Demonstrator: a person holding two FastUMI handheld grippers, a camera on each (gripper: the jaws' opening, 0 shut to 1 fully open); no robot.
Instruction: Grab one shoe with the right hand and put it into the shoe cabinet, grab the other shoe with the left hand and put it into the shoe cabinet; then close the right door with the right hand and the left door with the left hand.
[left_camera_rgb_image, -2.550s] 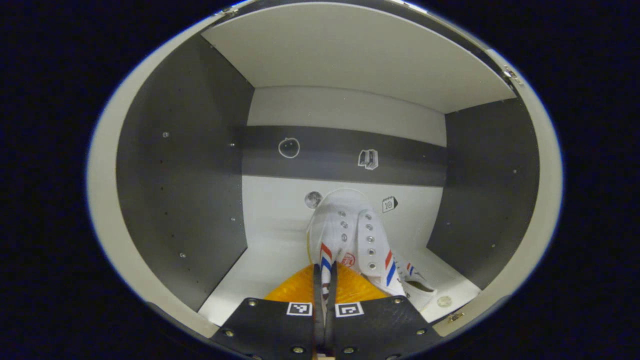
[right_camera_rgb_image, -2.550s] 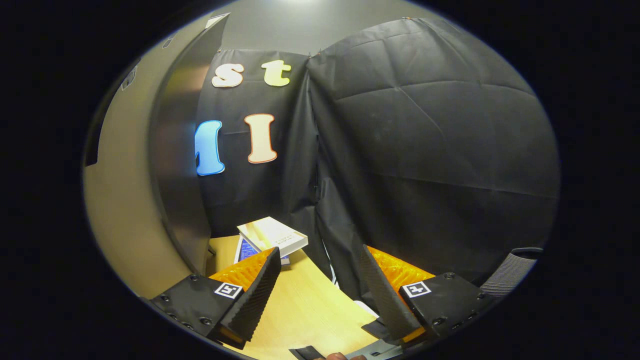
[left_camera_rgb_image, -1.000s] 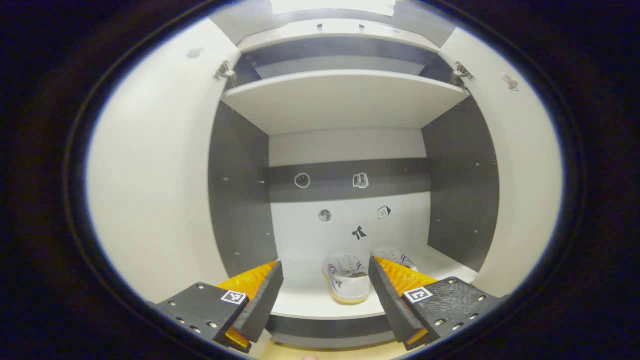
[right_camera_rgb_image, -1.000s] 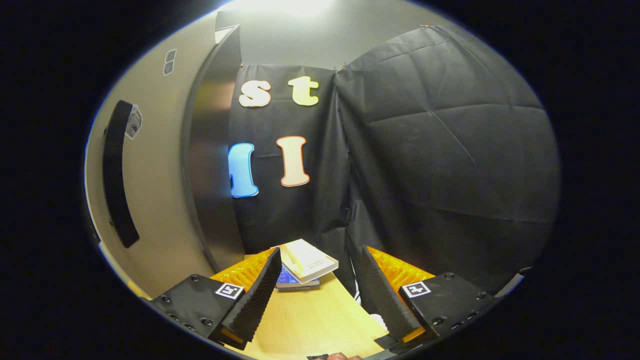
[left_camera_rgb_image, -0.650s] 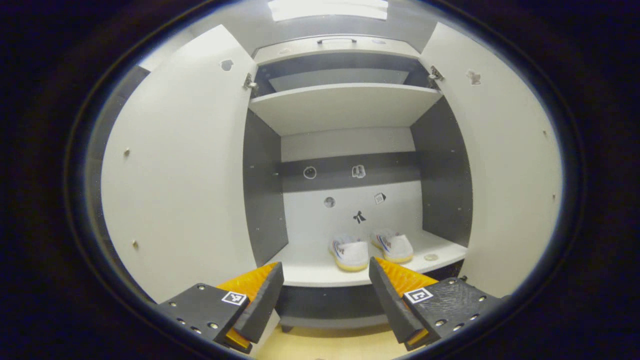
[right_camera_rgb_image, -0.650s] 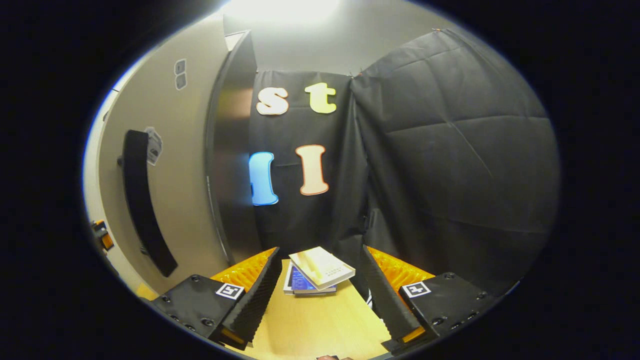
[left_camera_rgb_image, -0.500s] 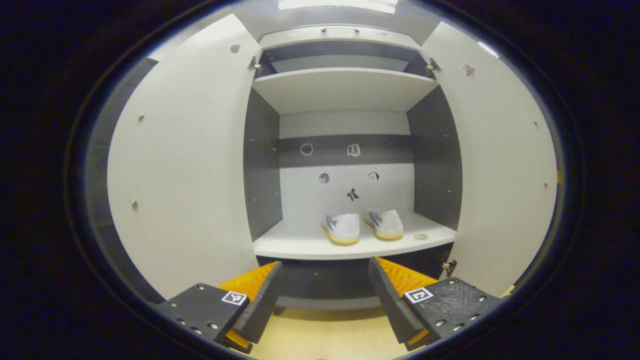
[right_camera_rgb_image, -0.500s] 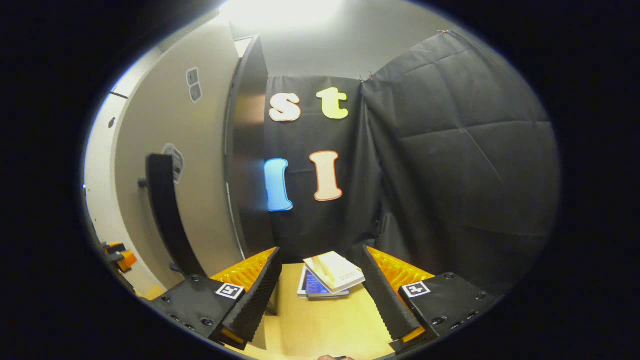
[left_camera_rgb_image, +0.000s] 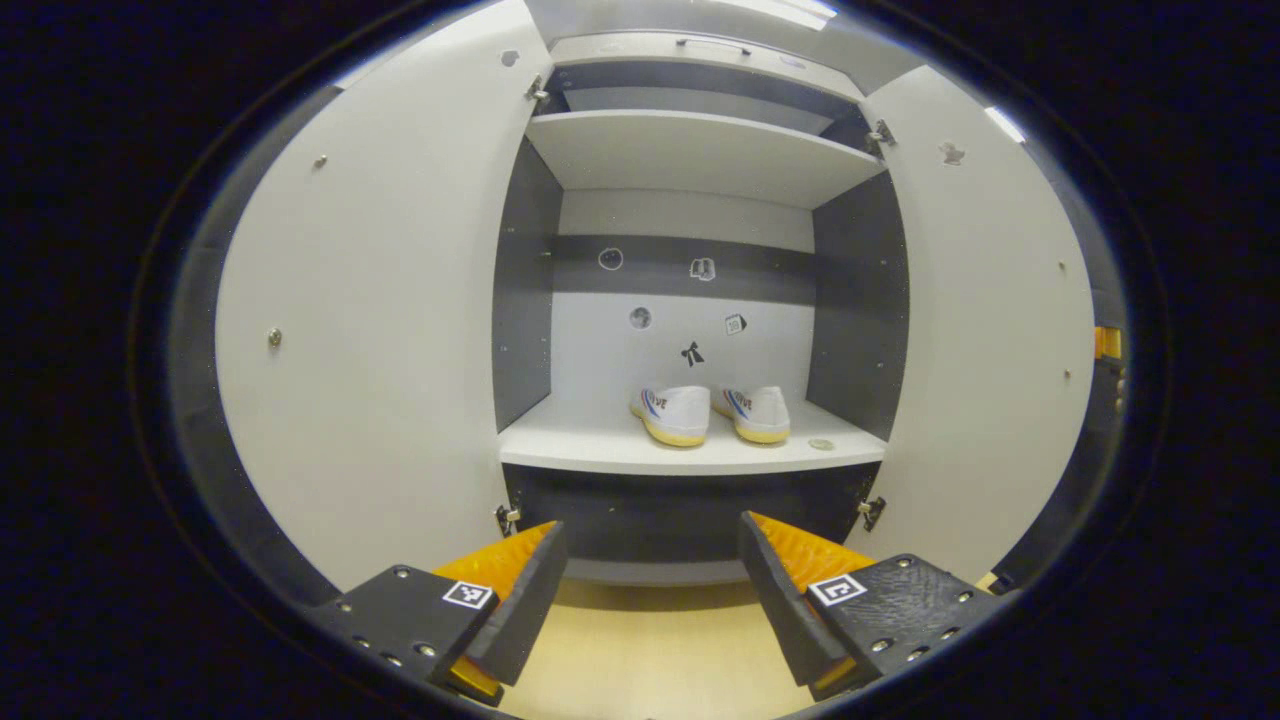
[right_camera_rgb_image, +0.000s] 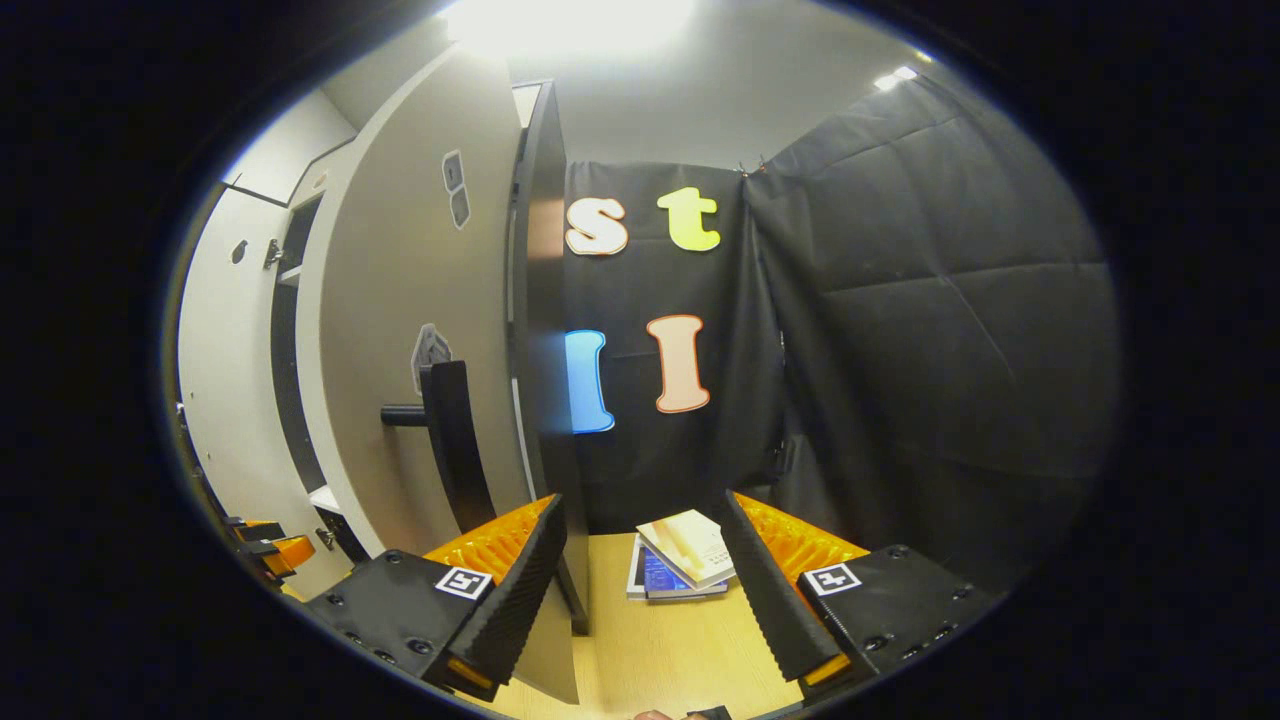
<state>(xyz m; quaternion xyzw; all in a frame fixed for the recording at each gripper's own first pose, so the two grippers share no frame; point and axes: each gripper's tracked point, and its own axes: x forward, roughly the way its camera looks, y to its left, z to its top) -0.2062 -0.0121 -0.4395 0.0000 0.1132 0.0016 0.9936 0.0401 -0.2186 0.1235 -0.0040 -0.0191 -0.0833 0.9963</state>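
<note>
Two shoes (left_camera_rgb_image: 712, 413) sat side by side on the cabinet (left_camera_rgb_image: 690, 450) shelf, straight ahead of and above the left gripper (left_camera_rgb_image: 652, 590), whose fingers stood apart, holding nothing; both doors (left door (left_camera_rgb_image: 380, 330), right door (left_camera_rgb_image: 985, 330)) hung wide.

In the right gripper view, the right gripper (right_camera_rgb_image: 640, 570) was likewise spread, the right door's handle (right_camera_rgb_image: 452, 445) just left of it, books (right_camera_rgb_image: 680, 560) ahead between its fingers.

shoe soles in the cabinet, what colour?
Yellowish soles under white uppers on both shoes; clearest in the left gripper view.
</note>
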